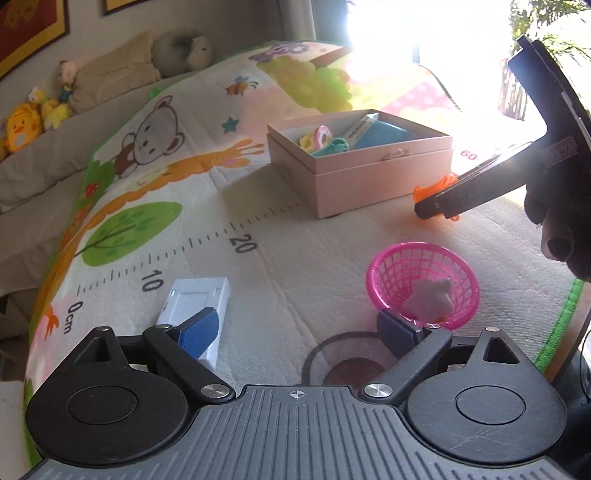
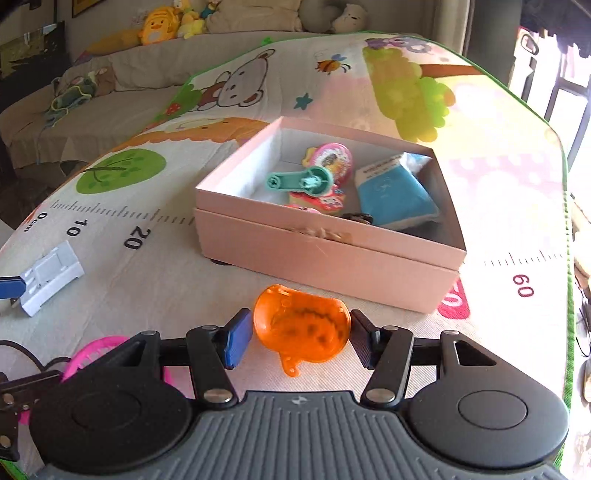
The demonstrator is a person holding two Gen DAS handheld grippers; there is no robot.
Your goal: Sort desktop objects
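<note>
Play mat (image 2: 155, 280) printed with bear, tree, bee and a ruler scale, edged in green, spread over a raised surface. Behind it, a grey sofa (image 2: 155, 70) lined with plush toys (image 2: 159, 25); framed pictures (image 1: 33, 29) on the wall; bright window (image 1: 384, 33) to the right.

Near mat centre, an open pink box (image 2: 325, 254) holding a blue pouch (image 2: 395, 195), a teal tool (image 2: 299, 181) and small pink trinkets (image 2: 332, 158). Toward the ruler's zero end, a white tray (image 2: 51, 277) lying flat.

Right gripper (image 2: 301, 338): angled down to the mat just in front of the box, jaws about half spread, orange toy (image 2: 303, 328) between them. Left pad just beside the toy with a slight gap; right pad at the toy's edge, contact not clear; no firm grip visible.

Left gripper (image 1: 299, 332): jaws wide, nothing between them, low over the mat. Pink basket (image 1: 421, 284) with a grey star-shaped piece (image 1: 430, 299) inside, just beyond its right finger; white tray at its left finger.
</note>
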